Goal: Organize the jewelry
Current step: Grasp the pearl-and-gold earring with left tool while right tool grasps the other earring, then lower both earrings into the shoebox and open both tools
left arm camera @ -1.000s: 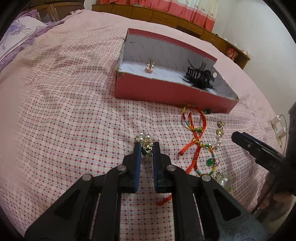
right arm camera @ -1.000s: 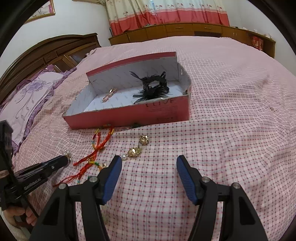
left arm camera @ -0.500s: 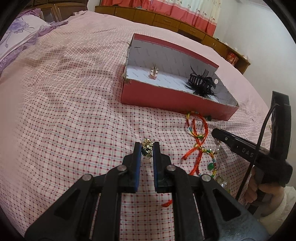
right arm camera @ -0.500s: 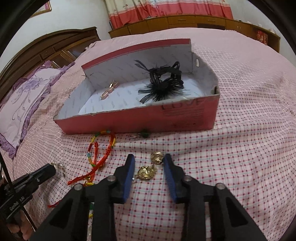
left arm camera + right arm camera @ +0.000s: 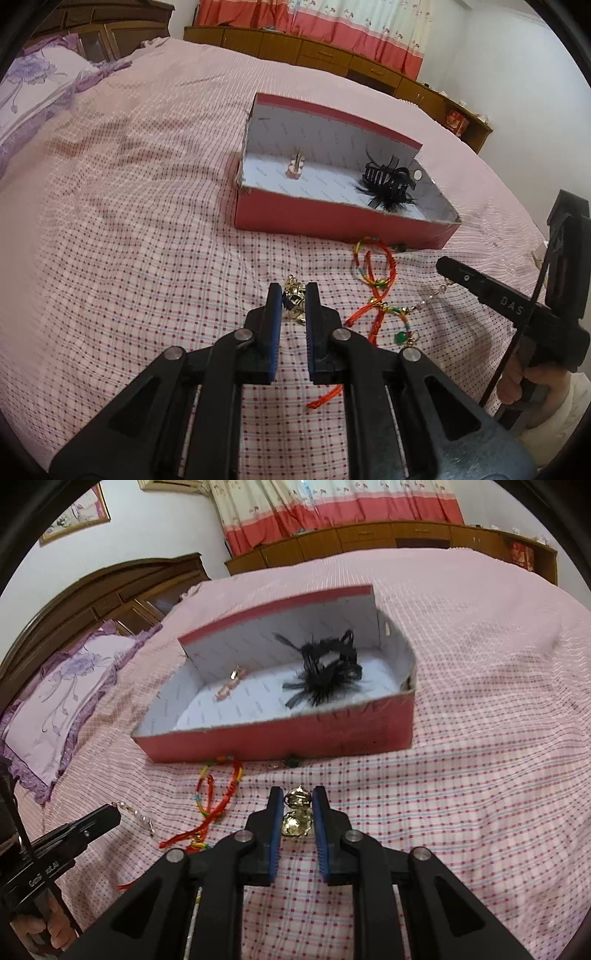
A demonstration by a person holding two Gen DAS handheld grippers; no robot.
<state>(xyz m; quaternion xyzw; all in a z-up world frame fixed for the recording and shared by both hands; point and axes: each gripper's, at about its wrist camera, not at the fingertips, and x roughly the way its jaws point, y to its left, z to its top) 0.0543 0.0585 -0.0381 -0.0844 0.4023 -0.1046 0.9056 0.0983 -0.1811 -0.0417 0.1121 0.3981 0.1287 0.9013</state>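
An open red box lies on the checked bedspread, holding a black feathered hair clip and a small pink clip. My left gripper is shut on a gold and silver earring cluster, lifted above the bed. My right gripper is shut on a pair of gold earrings, held above the bed in front of the box. A red and rainbow cord bracelet lies before the box.
A green-bead charm string and a red cord tail lie on the bedspread. A dark bead sits against the box front. A purple pillow lies at the left. Wooden cabinets line the far wall.
My right gripper moved forward to the gold earrings, closed on them and lifted them. My left gripper has risen with its earring cluster and drawn nearer the box.
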